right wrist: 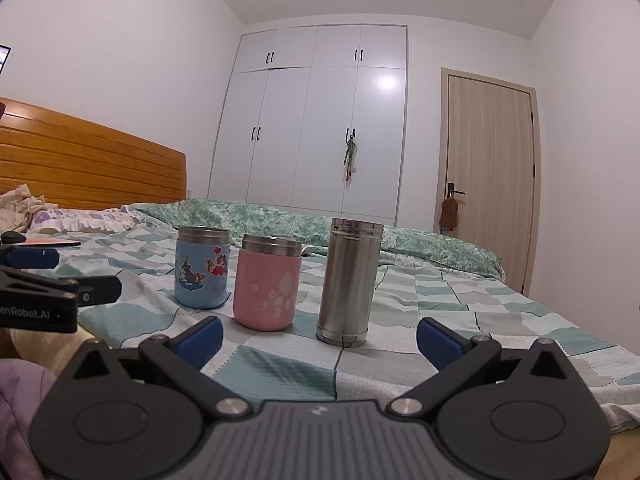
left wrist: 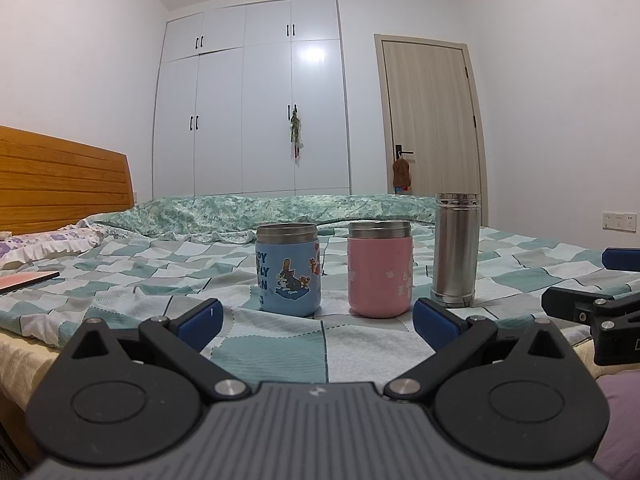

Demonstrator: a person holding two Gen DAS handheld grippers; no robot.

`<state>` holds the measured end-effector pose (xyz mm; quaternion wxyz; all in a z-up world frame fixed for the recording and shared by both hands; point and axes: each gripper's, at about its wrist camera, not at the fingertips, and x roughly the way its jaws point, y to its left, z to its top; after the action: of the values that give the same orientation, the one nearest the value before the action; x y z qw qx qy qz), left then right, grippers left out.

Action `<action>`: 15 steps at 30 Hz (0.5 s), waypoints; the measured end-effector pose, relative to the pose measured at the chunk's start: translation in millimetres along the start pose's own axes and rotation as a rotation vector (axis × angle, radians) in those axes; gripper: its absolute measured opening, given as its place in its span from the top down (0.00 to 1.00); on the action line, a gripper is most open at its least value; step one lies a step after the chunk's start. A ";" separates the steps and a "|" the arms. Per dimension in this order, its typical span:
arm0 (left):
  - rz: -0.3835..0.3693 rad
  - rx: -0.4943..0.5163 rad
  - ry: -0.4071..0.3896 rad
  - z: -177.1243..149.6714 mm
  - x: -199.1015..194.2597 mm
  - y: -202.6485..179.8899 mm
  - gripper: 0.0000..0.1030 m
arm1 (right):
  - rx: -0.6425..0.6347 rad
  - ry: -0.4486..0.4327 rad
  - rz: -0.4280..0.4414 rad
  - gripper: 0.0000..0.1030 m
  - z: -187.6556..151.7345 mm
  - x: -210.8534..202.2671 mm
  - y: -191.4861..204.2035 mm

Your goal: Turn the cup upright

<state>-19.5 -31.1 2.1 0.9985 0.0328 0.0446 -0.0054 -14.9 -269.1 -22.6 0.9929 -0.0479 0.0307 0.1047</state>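
Left gripper (left wrist: pixel 316 316) and right gripper (right wrist: pixel 318 338): jaws spread, empty, low over the bed (right wrist: pixel 500 312). At 12 o'clock, blue cup (left wrist: pixel 288 270), pink cup (left wrist: pixel 380 270) and steel cup (left wrist: pixel 456 248) all stand rim-up. No cup needs turning; no step in hand.

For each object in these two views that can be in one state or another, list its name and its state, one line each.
Blue cartoon cup: standing, rim up.
Pink cup: standing, rim up.
Steel flask: standing on end.
Left gripper: open, empty.
Right gripper: open, empty.
Wardrobe doors: shut.
Room door: shut.
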 end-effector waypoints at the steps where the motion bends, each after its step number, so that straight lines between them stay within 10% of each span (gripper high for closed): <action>1: 0.000 0.000 0.000 0.0 0.1 0.0 0.00 | 0.000 0.001 0.000 0.00 0.0 0.2 0.1; 15: -0.007 -0.002 -0.002 0.2 0.2 0.6 0.00 | -0.003 0.001 0.000 0.00 0.1 0.2 0.5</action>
<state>-19.4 -30.5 2.3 0.9985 0.0317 0.0439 -0.0089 -14.8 -268.6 -22.6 0.9928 -0.0493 0.0313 0.1049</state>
